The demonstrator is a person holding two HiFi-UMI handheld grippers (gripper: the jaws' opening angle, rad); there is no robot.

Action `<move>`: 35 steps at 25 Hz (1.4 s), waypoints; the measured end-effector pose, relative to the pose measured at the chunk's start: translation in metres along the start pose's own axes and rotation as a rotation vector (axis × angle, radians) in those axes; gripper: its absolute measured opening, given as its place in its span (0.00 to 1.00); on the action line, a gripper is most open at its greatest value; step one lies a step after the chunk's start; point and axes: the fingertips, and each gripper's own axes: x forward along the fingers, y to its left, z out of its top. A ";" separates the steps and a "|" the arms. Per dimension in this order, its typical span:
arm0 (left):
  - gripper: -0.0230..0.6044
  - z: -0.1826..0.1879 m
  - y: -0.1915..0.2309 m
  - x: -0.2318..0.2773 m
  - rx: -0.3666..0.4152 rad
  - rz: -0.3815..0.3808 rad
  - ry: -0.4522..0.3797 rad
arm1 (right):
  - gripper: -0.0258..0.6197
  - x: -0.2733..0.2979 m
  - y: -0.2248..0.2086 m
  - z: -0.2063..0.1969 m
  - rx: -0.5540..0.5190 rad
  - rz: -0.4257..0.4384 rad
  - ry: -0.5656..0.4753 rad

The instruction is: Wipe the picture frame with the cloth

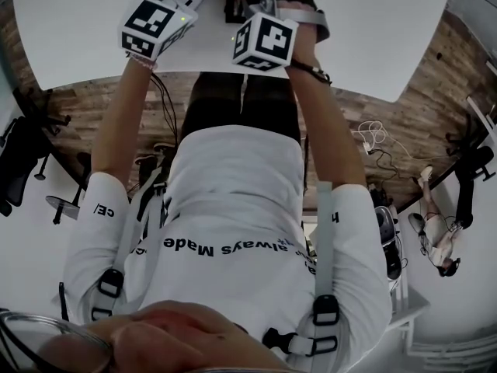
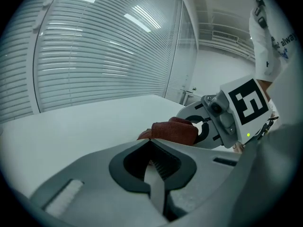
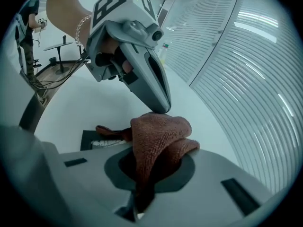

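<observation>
The reddish-brown cloth (image 3: 158, 136) sat bunched in the right gripper's (image 3: 139, 200) jaws, which were clamped on it. At the cloth's twelve o'clock the left gripper (image 3: 160, 103) pointed down, its jaws together with nothing between them and its tip right at the top fold. At the cloth's nine o'clock a dark picture frame (image 3: 90, 140) lay flat on the white desk (image 3: 66, 108), with a corner of the cloth draped over it.

Rust-brown cloth (image 3: 158, 134), black picture frame (image 3: 89, 138), white table (image 1: 388, 22), black-and-white patterned marker cubes (image 1: 264, 41)
</observation>
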 end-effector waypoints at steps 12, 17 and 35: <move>0.04 -0.011 0.006 0.031 0.019 -0.024 0.058 | 0.07 -0.006 0.033 -0.024 -0.053 0.096 0.035; 0.04 -0.014 0.012 0.062 0.048 -0.038 0.106 | 0.07 -0.012 0.036 -0.038 -0.087 0.134 0.041; 0.04 -0.027 0.017 0.075 0.075 -0.033 0.199 | 0.07 -0.055 0.073 -0.045 -0.318 0.285 0.091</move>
